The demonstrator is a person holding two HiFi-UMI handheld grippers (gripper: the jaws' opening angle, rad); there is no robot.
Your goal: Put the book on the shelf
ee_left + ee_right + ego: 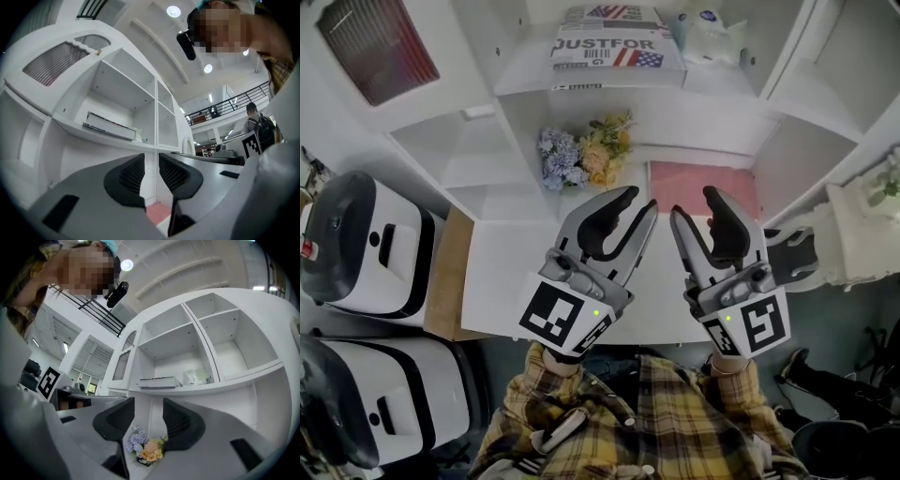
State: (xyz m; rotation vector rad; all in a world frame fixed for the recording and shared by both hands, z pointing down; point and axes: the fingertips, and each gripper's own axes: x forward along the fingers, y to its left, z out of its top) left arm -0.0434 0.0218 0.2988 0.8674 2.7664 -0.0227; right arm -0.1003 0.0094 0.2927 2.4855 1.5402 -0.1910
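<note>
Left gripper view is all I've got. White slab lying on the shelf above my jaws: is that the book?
Observer: Yes. The head view shows its cover: a white book with a flag print, lying flat on the shelf.
Operator: Pink patch low between my jaws?
Observer: A flat pink item in the compartment below that shelf. A bunch of flowers stands to its left in the head view.
Operator: Is the right gripper carrying anything?
Observer: No. In the right gripper view, the right gripper has its jaws apart with nothing between them. Only the flowers show beyond.
</note>
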